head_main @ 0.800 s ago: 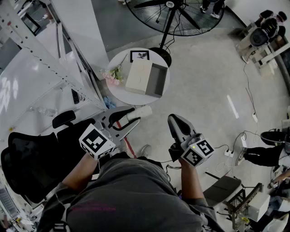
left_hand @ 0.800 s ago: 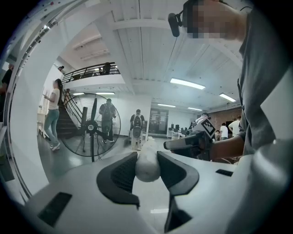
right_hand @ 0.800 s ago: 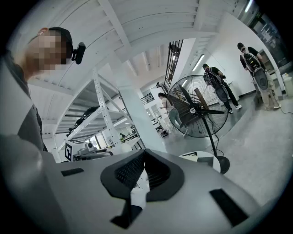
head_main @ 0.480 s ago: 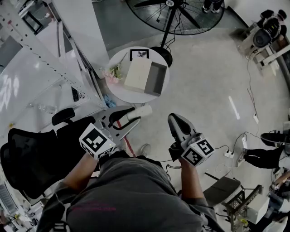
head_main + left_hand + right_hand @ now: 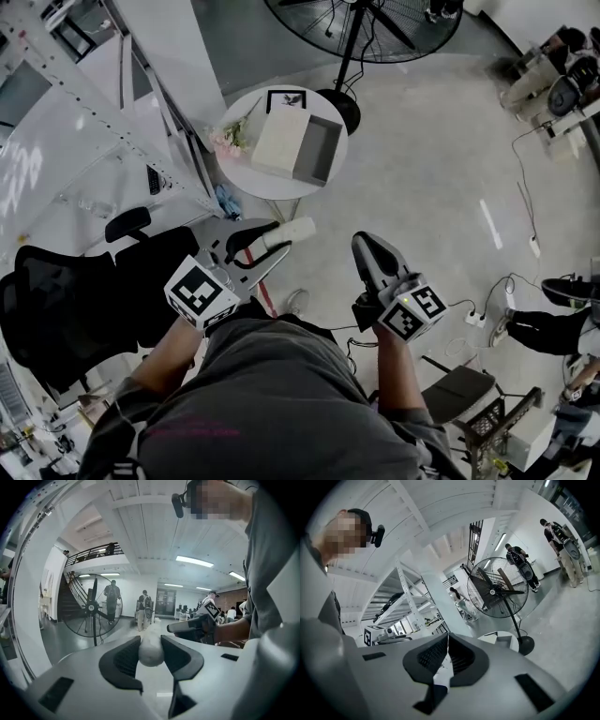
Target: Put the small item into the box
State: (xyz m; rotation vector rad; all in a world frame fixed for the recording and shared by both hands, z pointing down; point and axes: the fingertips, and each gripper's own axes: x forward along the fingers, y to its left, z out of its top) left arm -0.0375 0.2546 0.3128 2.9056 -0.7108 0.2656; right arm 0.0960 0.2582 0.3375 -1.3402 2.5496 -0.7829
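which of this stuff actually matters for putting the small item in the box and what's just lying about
For the job:
- small white item, gripped in the left tool
- open box and its lid on the round table

Just lying about:
- picture frame and flowers on the same table
- floor fan
- black office chair
- right tool, shut and empty

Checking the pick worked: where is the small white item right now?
The small white item is clamped in the left gripper, left of centre in the head view, short of the round table that carries the open box.
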